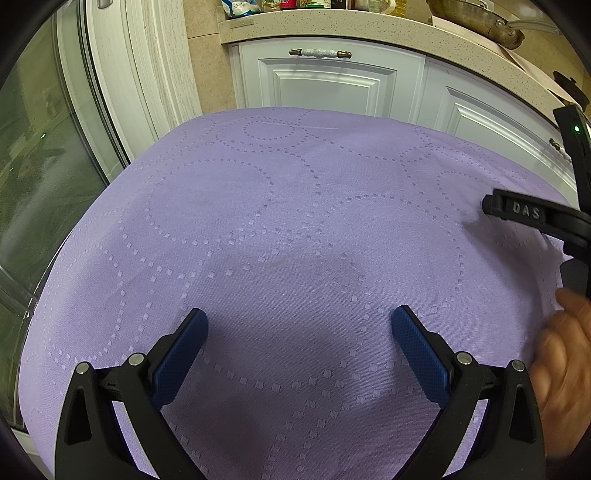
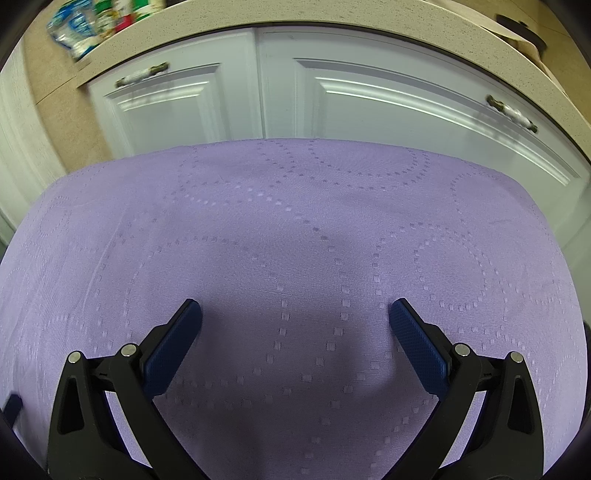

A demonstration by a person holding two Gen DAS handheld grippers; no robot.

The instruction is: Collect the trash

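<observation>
No trash shows in either view. My left gripper (image 1: pixel 300 318) is open and empty, held low over the purple tablecloth (image 1: pixel 280 229). My right gripper (image 2: pixel 294 312) is open and empty over the same cloth (image 2: pixel 295 229). In the left wrist view the right gripper's black body (image 1: pixel 535 218) and the hand holding it (image 1: pixel 565 354) show at the right edge.
White cabinet doors (image 1: pixel 328 79) stand behind the table under a speckled countertop (image 1: pixel 332 26) with packets, bottles and a pan (image 1: pixel 480 18). A glass door (image 1: pixel 44 147) is to the left. The cabinets also show in the right wrist view (image 2: pixel 332 96).
</observation>
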